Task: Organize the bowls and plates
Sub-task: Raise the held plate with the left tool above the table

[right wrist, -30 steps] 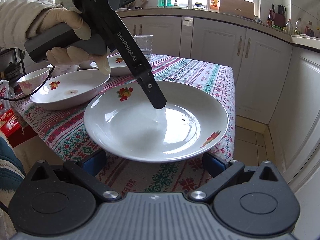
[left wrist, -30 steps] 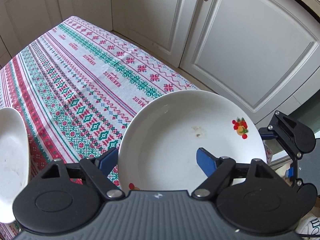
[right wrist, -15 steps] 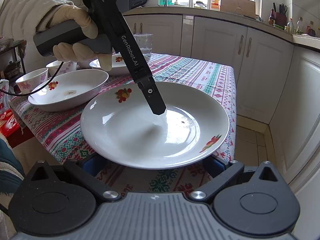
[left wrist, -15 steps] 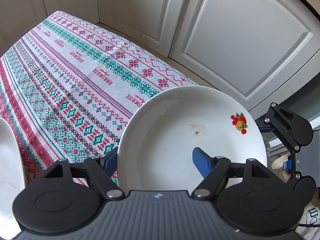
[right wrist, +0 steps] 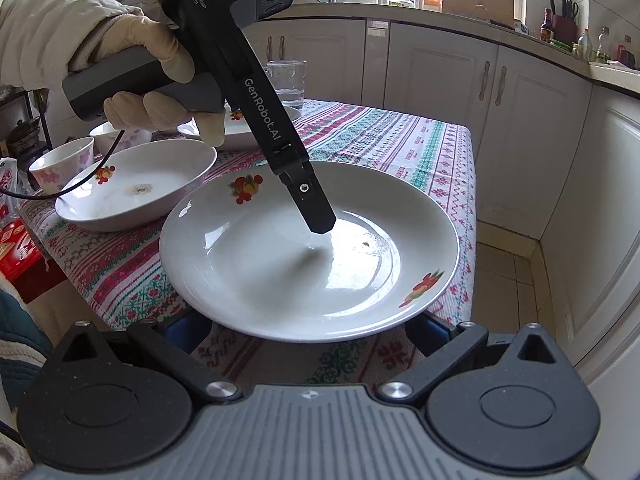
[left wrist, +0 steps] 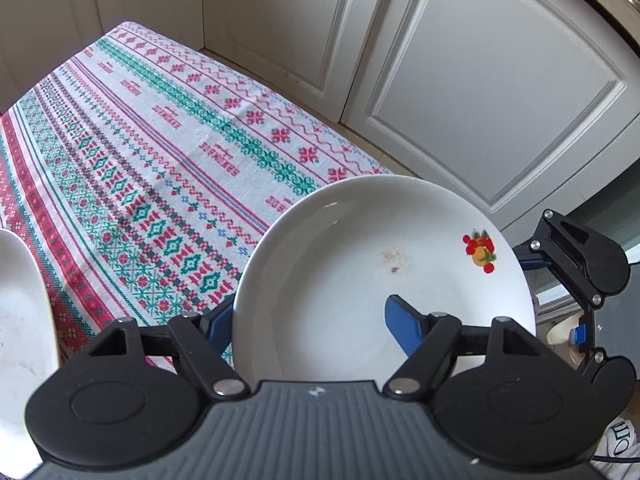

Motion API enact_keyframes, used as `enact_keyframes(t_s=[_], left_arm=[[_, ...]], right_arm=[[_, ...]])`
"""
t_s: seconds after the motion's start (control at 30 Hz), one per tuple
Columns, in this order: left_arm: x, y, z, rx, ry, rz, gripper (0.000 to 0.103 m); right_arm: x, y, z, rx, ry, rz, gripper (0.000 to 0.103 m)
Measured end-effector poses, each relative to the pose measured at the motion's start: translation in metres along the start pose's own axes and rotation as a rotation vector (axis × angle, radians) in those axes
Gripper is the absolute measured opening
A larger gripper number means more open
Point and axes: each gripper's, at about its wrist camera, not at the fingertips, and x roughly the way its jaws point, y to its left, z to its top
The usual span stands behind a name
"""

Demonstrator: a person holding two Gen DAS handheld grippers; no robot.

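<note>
The white plate (right wrist: 280, 272) sits at the near right corner of the counter (left wrist: 160, 160), with its near edge sticking out past the side. The left tongs (left wrist: 308, 316) reach down from the far left. They have just been closing and now pinch the plate's edge, one finger inside the plate and one outside. The right tongs (right wrist: 306, 326) are wide and hold nothing. The plate's near edge is right in front of them, just above their two fingers.
</note>
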Motion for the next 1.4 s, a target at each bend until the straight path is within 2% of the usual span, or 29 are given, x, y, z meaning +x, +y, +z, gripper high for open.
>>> enact_keyframes(t_s=[0.53, 0.77, 1.27, 1.4], left_arm=[[-0.007, 0.040, 0.033, -0.024, -0.090, 0.016, 0.076], [0.006, 0.053, 0.042, -0.035, -0.092, 0.032, 0.076], [0.022, 0.065, 0.051, -0.047, -0.097, 0.039, 0.076], [0.020, 0.061, 0.051, -0.023, -0.114, 0.059, 0.078]], right_arm=[[0.029, -0.022, 0.031, -0.058, 0.027, 0.003, 0.103], [0.046, -0.037, 0.040, -0.047, 0.037, 0.007, 0.103], [0.060, -0.041, 0.042, -0.022, 0.061, -0.001, 0.103], [0.060, -0.040, 0.043, -0.020, 0.065, -0.001, 0.103]])
